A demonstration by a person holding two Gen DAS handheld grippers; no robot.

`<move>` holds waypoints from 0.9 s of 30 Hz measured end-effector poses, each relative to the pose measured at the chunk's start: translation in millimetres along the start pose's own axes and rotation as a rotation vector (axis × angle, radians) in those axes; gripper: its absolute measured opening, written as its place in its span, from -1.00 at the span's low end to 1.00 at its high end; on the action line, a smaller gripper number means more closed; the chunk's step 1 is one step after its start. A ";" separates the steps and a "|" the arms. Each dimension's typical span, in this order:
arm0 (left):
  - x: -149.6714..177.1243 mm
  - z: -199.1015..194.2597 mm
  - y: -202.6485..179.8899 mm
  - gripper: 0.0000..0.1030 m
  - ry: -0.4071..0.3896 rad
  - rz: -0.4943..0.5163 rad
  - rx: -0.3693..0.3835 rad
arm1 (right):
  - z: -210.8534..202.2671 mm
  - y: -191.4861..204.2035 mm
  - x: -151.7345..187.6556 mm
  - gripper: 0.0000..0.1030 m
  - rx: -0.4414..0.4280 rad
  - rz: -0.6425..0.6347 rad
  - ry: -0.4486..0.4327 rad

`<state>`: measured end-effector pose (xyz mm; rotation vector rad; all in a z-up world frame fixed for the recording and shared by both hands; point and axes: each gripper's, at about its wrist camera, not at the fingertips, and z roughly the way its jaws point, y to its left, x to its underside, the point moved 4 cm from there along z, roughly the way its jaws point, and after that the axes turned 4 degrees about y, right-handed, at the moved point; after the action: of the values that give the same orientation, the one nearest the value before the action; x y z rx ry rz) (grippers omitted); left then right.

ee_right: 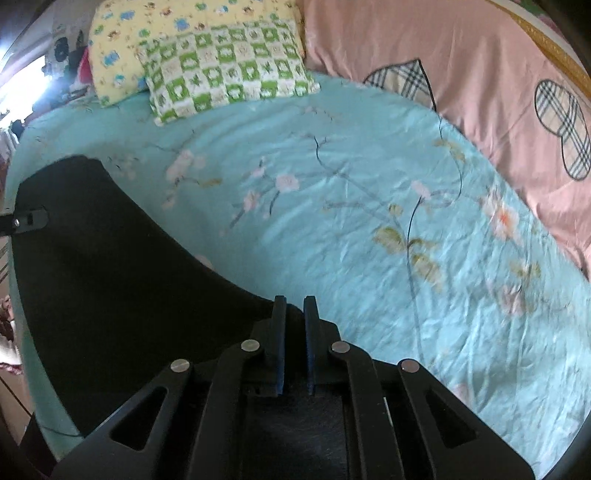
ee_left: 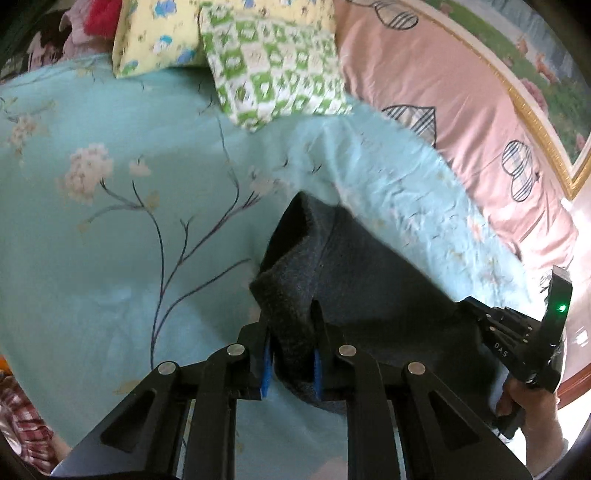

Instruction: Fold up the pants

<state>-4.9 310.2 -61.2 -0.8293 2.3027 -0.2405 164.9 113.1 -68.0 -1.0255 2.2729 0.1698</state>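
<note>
1. Left wrist view, left and centre: turquoise floral bedsheet [ee_left: 110,229] fills the frame; yellow pillow [ee_left: 155,33] and green checked pillow [ee_left: 273,70] sit at the upper centre.
2. Left gripper [ee_left: 291,325], lower centre: fingers narrowly apart, clamped on a bunched fold of the dark pants [ee_left: 354,273], which rise between the blue pads.
3. Right of frame: pink quilt [ee_left: 461,103] at upper right; right gripper [ee_left: 517,332] at the lower right edge, touching the pants' far edge.
4. Right wrist view: pants [ee_right: 103,258] spread over the lower left. Right gripper [ee_right: 294,306], lower centre, fingers nearly together, pinching the pants' edge; sheet [ee_right: 369,221] lies beyond.
</note>
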 end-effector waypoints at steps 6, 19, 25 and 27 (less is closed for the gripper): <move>2.7 -14.3 10.7 -0.18 -0.014 -0.045 -0.043 | -8.0 -2.8 5.4 -0.50 -0.013 0.067 -0.019; 0.7 -72.4 -30.0 0.10 -0.107 0.016 -0.044 | -105.6 -35.8 68.7 -0.04 -0.085 0.311 -0.130; 11.0 -60.4 -79.6 0.16 -0.059 0.096 0.023 | -131.6 -52.6 113.1 -0.02 -0.076 0.418 -0.124; 15.3 -56.5 -94.8 0.18 -0.045 0.119 0.042 | -140.0 -56.6 125.6 -0.01 -0.066 0.436 -0.127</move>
<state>-3.1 223.7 9.1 -0.6678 2.2878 -0.2150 73.5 -55.2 -24.2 -0.5189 2.3543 0.4799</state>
